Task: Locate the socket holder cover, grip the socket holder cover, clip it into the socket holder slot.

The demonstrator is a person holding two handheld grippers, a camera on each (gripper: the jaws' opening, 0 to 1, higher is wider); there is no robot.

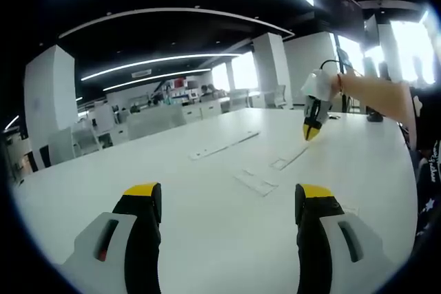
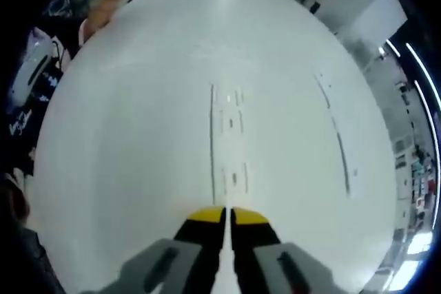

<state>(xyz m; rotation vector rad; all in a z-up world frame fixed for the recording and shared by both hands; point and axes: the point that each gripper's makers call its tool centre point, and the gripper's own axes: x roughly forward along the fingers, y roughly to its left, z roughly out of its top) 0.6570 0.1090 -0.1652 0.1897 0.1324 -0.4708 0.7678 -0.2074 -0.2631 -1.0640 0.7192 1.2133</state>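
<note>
Left gripper stood wide open, empty, low over the white table. Socket holder cover, a flat white strip, lay ahead, slightly right. Right gripper hung above, jaws together, nothing between them; the strip pair ran lengthwise straight ahead of its tips. Right looked nearer the parts; which strip it reaches first, can't tell.
</note>
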